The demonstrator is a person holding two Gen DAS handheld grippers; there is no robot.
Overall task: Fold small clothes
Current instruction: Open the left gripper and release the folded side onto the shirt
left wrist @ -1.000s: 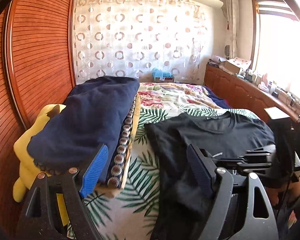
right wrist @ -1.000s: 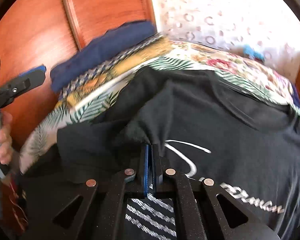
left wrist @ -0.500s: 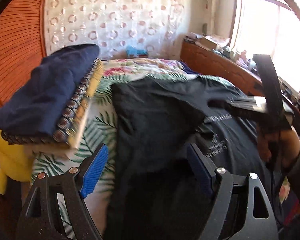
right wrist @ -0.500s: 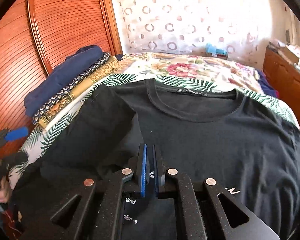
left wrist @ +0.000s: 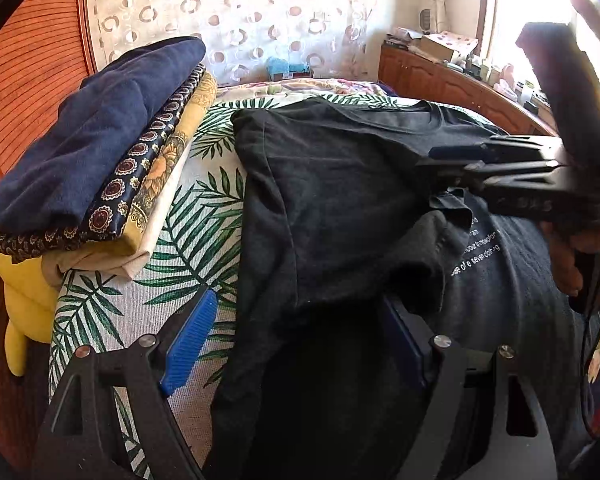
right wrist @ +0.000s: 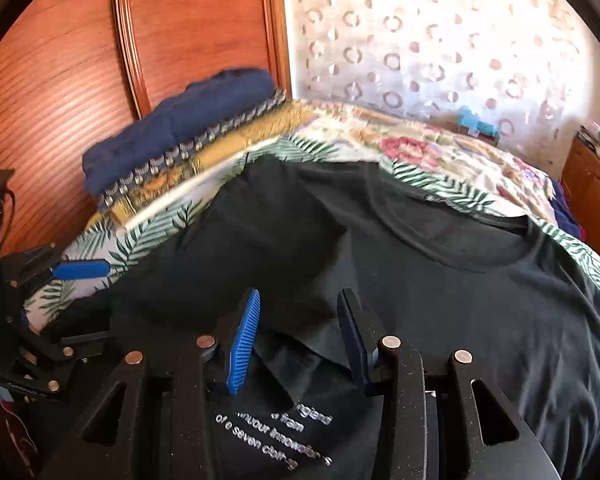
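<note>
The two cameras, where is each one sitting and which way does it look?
Left wrist view: sits on the left gripper, looking down across the bed at the black T-shirt and folded pile; the right gripper and a hand show.
Right wrist view: sits on the right gripper, whose jaws have just been opening over the T-shirt; the left gripper shows at left.
Both share the T-shirt, pile and curtain.

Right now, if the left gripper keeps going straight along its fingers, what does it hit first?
Most likely the black T-shirt on the bed: its folded-over side lies directly between and ahead of the left gripper, whose jaws stand open. Depth is hard to judge; nothing else appears in between.
</note>
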